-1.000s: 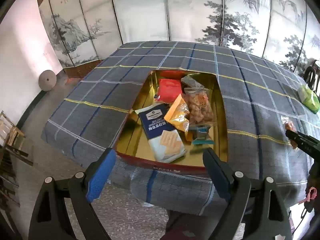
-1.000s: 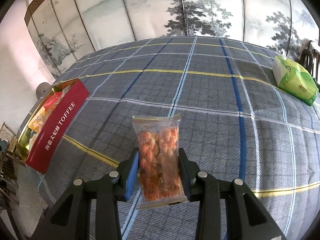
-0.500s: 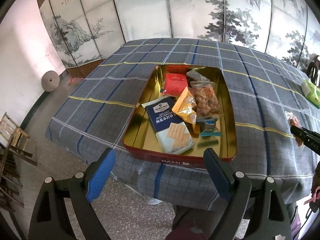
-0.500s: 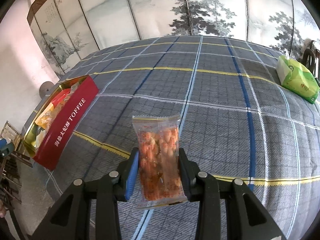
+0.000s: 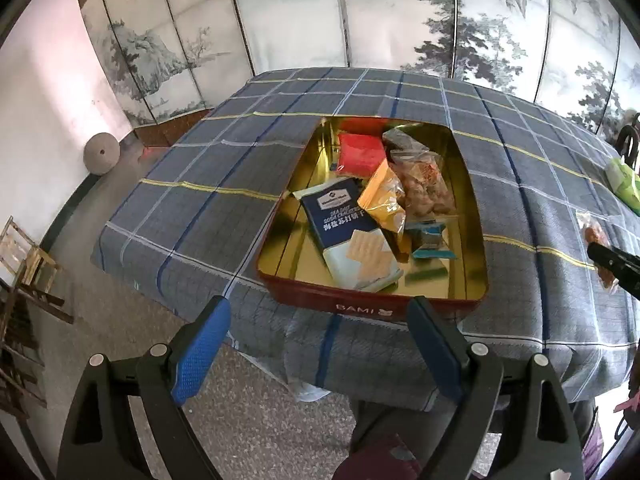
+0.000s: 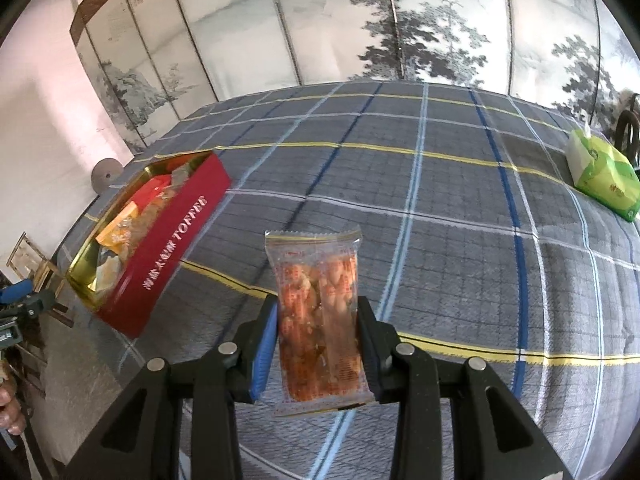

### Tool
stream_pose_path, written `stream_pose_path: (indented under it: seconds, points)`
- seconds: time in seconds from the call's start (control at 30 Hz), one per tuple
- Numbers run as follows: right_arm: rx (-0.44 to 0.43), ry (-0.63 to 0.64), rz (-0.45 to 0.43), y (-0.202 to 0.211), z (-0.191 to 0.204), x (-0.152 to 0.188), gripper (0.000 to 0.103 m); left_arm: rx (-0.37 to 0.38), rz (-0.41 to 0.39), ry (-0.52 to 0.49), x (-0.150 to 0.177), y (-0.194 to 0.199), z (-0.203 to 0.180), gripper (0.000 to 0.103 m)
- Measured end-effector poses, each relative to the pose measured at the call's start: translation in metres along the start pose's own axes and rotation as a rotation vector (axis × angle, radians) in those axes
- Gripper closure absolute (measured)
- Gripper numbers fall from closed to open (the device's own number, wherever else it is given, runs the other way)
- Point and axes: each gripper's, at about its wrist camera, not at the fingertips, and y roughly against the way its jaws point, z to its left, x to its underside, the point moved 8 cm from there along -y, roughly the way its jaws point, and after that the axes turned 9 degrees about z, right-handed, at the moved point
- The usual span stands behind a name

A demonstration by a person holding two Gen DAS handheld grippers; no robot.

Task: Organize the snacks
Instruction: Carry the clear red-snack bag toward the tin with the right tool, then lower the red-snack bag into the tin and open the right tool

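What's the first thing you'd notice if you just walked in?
Probably the clear packet of orange snacks pinched upright in the right tool, held above the checked tablecloth. Next, the red toffee tin near the table's edge with its gold inside full of snack packs, and the left tool open before it.

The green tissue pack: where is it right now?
In the right wrist view the green tissue pack lies on the plaid tablecloth at the far right, well away from the red tin.

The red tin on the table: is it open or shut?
Open: the red tin has no lid on, and its gold inside and snack packets show.
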Motion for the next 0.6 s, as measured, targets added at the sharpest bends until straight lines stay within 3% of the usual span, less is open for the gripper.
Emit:
stream_pose_path:
  seconds: [0.6]
  points:
    - [-0.086, 0.125, -0.032, 0.017, 0.082, -0.025, 0.065, 0.008, 0.039, 0.077, 0.015, -0.010, 0.033, 0.016]
